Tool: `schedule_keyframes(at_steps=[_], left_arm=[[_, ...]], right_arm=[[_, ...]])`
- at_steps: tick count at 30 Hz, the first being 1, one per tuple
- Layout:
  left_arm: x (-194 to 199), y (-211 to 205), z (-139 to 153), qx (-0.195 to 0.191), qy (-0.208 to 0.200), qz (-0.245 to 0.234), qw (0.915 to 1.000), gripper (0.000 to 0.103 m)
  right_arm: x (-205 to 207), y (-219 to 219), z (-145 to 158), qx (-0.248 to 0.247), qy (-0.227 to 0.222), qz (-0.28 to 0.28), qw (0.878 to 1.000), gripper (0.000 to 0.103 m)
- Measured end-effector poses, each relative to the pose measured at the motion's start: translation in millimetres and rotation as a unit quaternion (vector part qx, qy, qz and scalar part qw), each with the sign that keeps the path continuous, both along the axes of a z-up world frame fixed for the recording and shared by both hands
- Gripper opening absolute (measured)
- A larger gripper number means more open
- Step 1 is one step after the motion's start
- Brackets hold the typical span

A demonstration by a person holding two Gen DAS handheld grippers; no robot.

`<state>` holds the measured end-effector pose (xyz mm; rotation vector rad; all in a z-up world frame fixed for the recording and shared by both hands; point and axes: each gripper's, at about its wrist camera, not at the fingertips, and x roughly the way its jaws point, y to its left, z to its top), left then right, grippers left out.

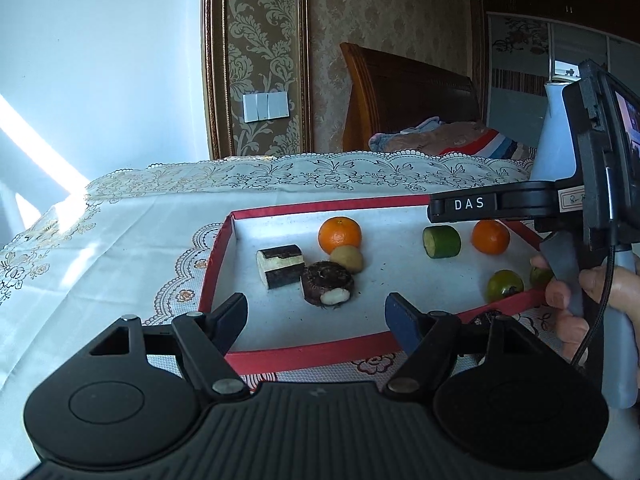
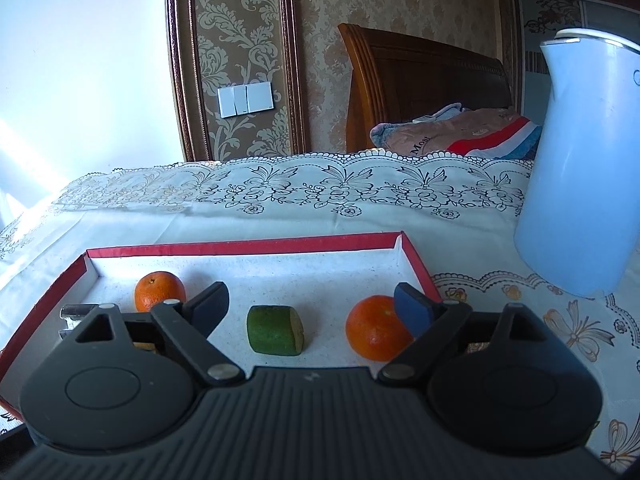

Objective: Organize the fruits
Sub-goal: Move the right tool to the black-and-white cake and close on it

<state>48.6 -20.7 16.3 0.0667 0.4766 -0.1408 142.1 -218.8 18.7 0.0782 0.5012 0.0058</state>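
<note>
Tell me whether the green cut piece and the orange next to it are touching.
Apart. The right wrist view shows a bare strip of tray floor between the green cut piece and the orange.

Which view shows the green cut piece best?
The right wrist view: the green cut piece lies unobstructed, centred between open jaws. In the left wrist view it sits farther off, its top edge under the other hand-held gripper.

Left wrist view: low, close over the near left corner of the red-rimmed tray (image 1: 304,354), facing the far wall. Right wrist view: nearer the tray's right half, same facing. Shared: tray, tablecloth (image 2: 304,216), headboard (image 1: 408,92).
</note>
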Motion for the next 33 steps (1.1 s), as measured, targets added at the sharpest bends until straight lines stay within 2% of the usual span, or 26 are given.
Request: schedule_keyframes(at_steps=[7,13,19,33], left_arm=[[3,7,2,-0.007,0.002,0.01,0.9999,0.076],[3,9,2,-0.008,-0.003,0.02,0.9998,0.076],[4,12,2,-0.012,0.0,0.027,0.9996,0.076],[12,23,2,-0.032,0.013,0.048,0.9982,0.076]], right_arm=[[-31,-16,11,0.039,0.012,-0.006,0.999,0.089],[-71,-29,3,0.05,0.027,-0.012,0.998,0.091],[-108,-26,3,0.063,0.018,0.007,0.998,0.091],[-116,3,-13,0.033,0.043,0.043,0.998,0.091]])
